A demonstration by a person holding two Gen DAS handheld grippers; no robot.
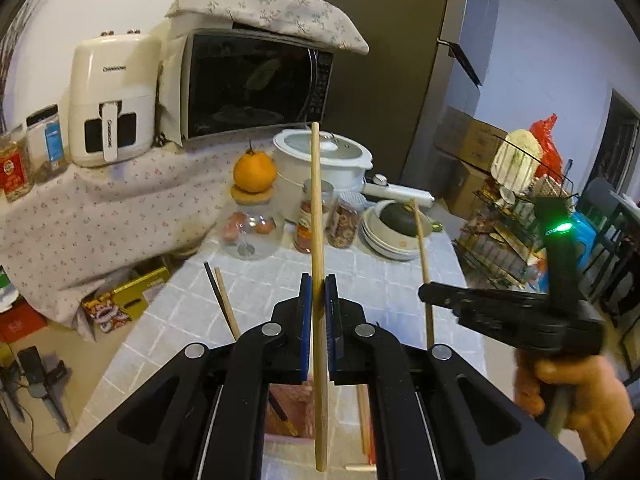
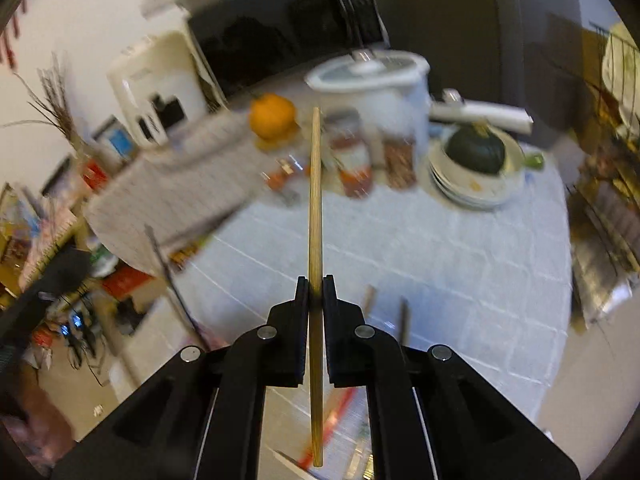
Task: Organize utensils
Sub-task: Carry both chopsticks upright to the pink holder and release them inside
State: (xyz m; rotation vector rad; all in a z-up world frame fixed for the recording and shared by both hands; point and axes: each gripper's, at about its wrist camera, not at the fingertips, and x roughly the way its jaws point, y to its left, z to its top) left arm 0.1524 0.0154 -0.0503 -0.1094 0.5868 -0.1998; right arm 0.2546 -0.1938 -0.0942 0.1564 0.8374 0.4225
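I hold one wooden chopstick (image 1: 318,240) upright in the left gripper (image 1: 319,292), fingers clamped on it — above the tiled surface (image 1: 256,292). To its right, the right gripper (image 2: 316,292) is clamped on a second chopstick (image 2: 316,208) — also raised.

The left claw (image 1: 319,294) is built of matte black plastic: two angled linkage arms on each side, each joint capped by a round silver pin, with triangular cut-outs in the broad base plates. Its fingers (image 1: 306,300) carry blue pads on their inner faces. The right claw (image 2: 316,294) has the same black linkage and silver pins, but its pads look black. Seen from the left wrist view, the right claw's body is a black pistol-shaped housing with a small green light glowing on an upright black post, and a pale grey handle.
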